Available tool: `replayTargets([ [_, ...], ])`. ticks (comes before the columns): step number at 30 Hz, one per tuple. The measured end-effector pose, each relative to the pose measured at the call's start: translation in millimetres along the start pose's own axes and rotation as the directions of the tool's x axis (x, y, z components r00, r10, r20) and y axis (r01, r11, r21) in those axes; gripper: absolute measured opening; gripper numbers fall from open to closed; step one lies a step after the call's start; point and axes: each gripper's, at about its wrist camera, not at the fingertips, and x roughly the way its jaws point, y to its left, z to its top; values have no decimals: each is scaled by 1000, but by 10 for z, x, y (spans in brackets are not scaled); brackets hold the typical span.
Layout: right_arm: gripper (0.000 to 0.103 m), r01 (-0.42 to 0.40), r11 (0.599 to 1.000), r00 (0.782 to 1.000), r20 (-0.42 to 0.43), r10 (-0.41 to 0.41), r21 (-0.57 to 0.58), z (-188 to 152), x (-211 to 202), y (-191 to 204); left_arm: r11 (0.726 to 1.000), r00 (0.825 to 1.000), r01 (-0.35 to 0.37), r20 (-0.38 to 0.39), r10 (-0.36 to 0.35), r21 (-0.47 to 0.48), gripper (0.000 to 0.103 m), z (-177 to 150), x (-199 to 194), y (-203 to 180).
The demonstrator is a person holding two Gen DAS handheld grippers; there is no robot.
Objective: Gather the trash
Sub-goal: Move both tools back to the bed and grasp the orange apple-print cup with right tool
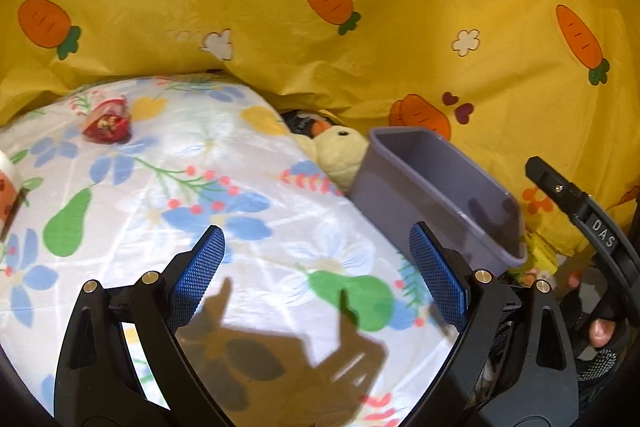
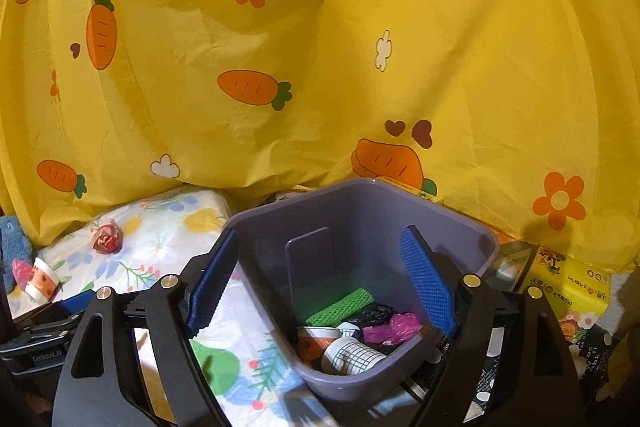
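**Bin partly filled, two pieces left on the bed**

Judging by how things lie, the job looks well past halfway. The purple bin [image 2: 360, 259], lower centre of the right wrist view, already holds a small heap at its bottom: one green foam net [image 2: 340, 305], one checked cup [image 2: 352, 357], one orange-and-white cup [image 2: 316, 337], one magenta wrapper [image 2: 394, 327] and one dark wrapper [image 2: 370, 311]. That makes five pieces that can be told apart; more may lie beneath them.

Still out on the flowered bed [image 1: 168, 195] are two pieces of trash: one red wrapper [image 1: 107, 125] at left centre of the left wrist view, and one paper cup [image 2: 42, 277] lying on its side at the left edge of the right wrist view. A yellow plush duck [image 1: 340, 155] sits just beside the bin and does not look like trash. Some packets lie at the lower right of the right wrist view, beside the bin; whether they count as trash I cannot tell.

The left gripper [image 1: 320, 279] stands wide apart over the bed with nothing between its fingers. The right gripper [image 2: 320, 287] is also spread wide and empty, hovering at the bin's mouth.
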Motion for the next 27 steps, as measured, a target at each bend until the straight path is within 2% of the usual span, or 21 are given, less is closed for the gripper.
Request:
replayTargets([
  [3,84,-59,998,998,-21,59,-34,-48,6,276,994,995,-103,11,103,-23,92,-49,-210,397],
  [6,85,-132,988,990,-64,127,-79,-113,68,641,977,979,-199,21,201,-71,92,-86,-426,833],
  [10,85,-256,959,960,-145,238,-123,-216,159,1172,940,949,-307,33,315,-147,92,-116,-746,1413],
  [13,85,-312,935,941,-190,280,-167,-290,218,1579,908,921,-374,39,388,-191,92,-128,-971,1791],
  [17,85,-367,902,919,-240,314,-227,-377,293,2103,866,887,-438,40,460,-240,92,-102,-1173,2212],
  [21,85,-407,876,898,-289,332,-259,-426,407,2569,842,870,-465,32,491,-273,92,-70,-1261,2538],
  [24,85,-447,851,877,-323,356,-276,-471,467,2922,826,856,-484,37,515,-290,92,-39,-1301,2735],
  [27,85,-492,826,848,-368,382,-276,-543,537,3267,787,829,-510,46,557,-347,92,-26,-1393,2978],
])
